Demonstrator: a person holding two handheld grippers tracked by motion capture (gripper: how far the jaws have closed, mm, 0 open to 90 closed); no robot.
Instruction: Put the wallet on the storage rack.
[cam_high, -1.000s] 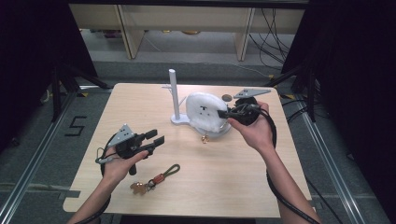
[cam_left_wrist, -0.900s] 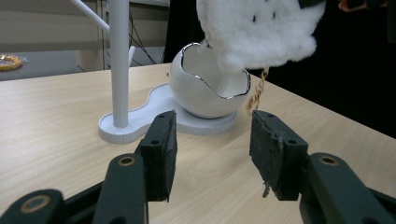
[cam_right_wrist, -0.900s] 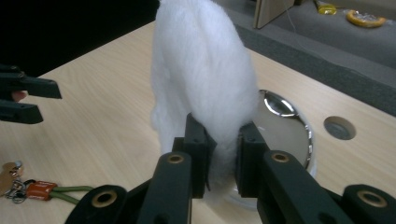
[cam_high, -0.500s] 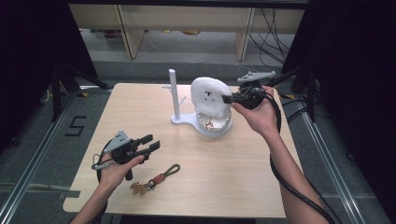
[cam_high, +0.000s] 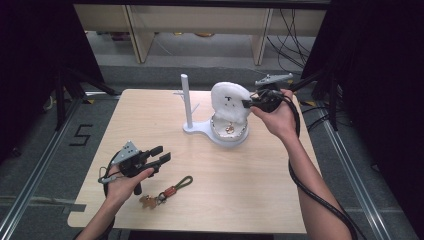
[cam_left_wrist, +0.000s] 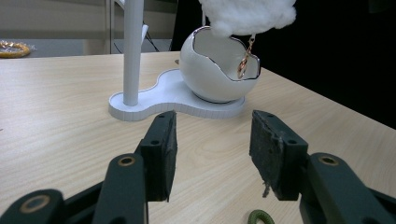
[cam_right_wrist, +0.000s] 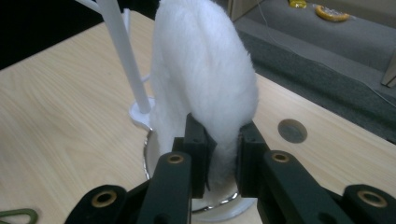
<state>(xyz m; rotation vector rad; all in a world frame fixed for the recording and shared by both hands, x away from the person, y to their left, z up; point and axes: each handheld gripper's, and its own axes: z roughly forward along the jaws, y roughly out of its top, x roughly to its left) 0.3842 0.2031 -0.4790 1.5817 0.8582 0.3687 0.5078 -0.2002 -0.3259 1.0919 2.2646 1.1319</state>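
One marking is legible: the numeral "5" (cam_high: 81, 135), in black, on the grey floor just left of the table (cam_high: 150, 115) in the high view. It reads upright from the camera's side. No lettering, brand or label can be read on the table surface, on the white stand (cam_high: 186, 102) or on the white fluffy pad (cam_high: 229, 102); two small dark marks on that pad are too small to read as characters. No legible text appears in either gripper view.
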